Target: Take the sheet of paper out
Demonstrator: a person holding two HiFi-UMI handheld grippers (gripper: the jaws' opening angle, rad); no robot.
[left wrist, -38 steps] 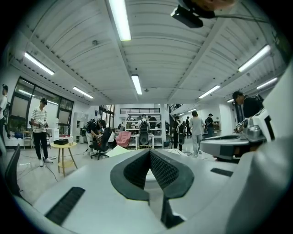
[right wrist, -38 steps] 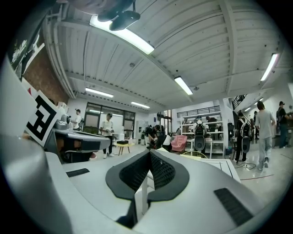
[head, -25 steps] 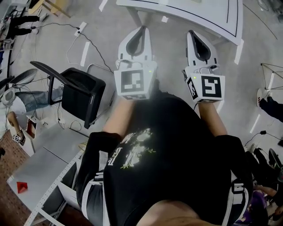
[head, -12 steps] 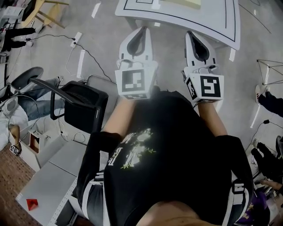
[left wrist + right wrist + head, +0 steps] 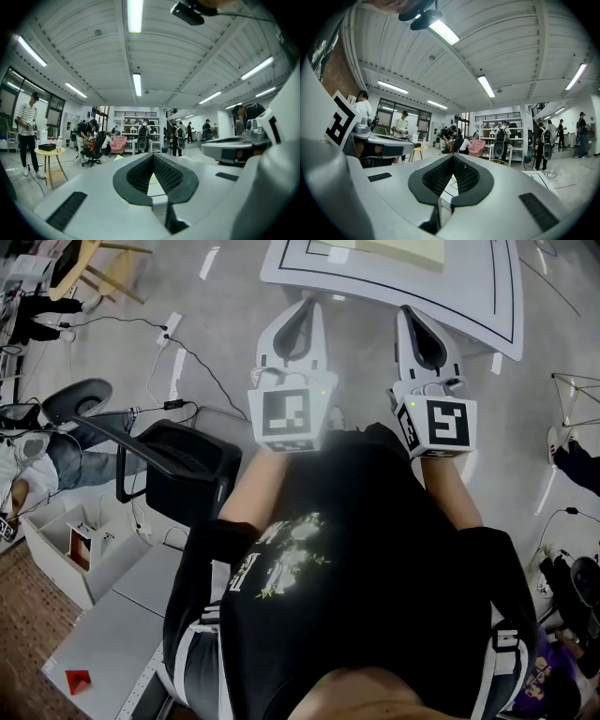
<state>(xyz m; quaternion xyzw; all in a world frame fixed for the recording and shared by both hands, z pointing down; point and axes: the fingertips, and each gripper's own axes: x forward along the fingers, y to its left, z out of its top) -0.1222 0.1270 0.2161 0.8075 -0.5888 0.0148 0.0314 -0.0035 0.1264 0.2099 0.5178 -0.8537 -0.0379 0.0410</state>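
Note:
In the head view a white table (image 5: 487, 287) with a black border line lies at the top. A pale yellow flat sheet or pad (image 5: 389, 251) rests on it, cut off by the frame edge. My left gripper (image 5: 302, 306) and right gripper (image 5: 412, 311) are held side by side in front of the chest. Both point toward the table and stop short of its near edge. In the left gripper view the left gripper (image 5: 153, 156) has its jaws closed tip to tip with nothing held. The right gripper (image 5: 453, 157) looks the same in its own view.
A black office chair (image 5: 178, 470) stands on the floor at my left, with a cable (image 5: 187, 348) running past it. Further left sit a seated person (image 5: 52, 451), a white open box (image 5: 66, 545) and a grey cabinet top (image 5: 112, 634). People and shelves fill the room's far end (image 5: 140, 133).
The table has come lower in the head view and shows more of its top with the yellow sheet. The black chair has shifted right. Both grippers keep the same pose.

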